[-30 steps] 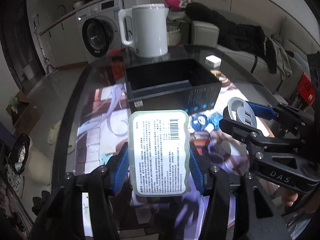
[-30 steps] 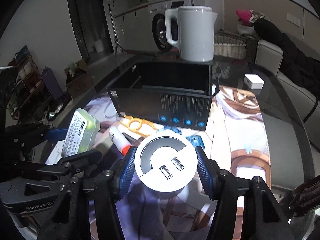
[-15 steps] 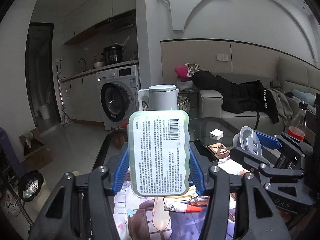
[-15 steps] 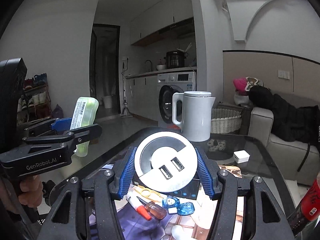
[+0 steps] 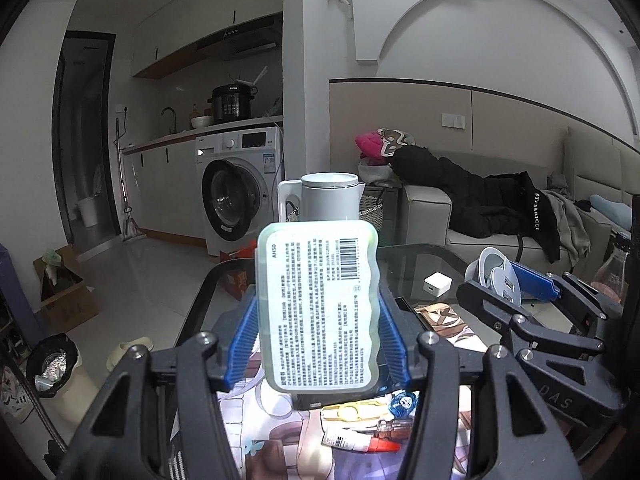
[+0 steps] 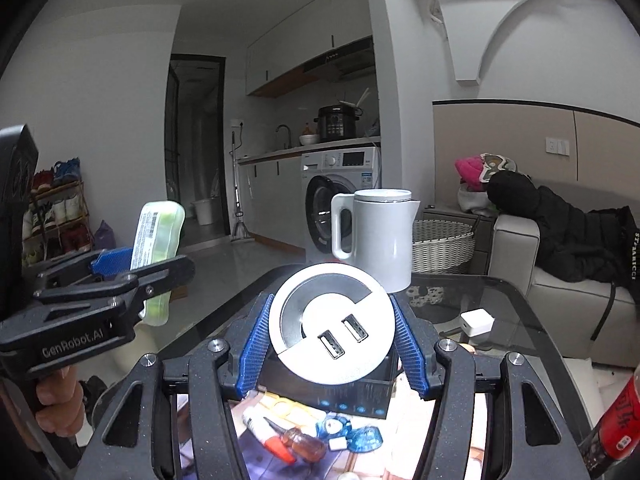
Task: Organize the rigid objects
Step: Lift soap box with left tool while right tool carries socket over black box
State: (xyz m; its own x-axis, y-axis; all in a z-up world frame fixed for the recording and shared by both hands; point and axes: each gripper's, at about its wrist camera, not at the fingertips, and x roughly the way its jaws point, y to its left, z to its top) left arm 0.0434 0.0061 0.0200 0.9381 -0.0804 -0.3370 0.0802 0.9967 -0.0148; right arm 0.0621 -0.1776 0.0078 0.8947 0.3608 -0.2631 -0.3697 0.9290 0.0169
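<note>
My left gripper (image 5: 318,344) is shut on a pale green flat box (image 5: 318,306) with a printed label and barcode, held upright above the table. That same green box (image 6: 158,256) shows at the left of the right wrist view. My right gripper (image 6: 332,344) is shut on a round white and grey USB hub (image 6: 331,328) with two ports; the hub (image 5: 494,278) also appears at the right of the left wrist view. Below both lies a black open box (image 6: 356,394), mostly hidden by the held things.
A white kettle (image 6: 376,236) stands at the glass table's far end (image 6: 500,312), with a small white charger (image 6: 476,322) nearby. Loose items lie near: a glue tube (image 6: 266,438), a small screwdriver (image 6: 304,442), blue pieces (image 6: 352,432), yellow scissors (image 5: 352,410). A red-labelled bottle (image 6: 616,424) stands right.
Both grippers have risen and tipped up from looking down at the table to looking across the room. The black box has sunk low in both views. Each grip is unchanged.
</note>
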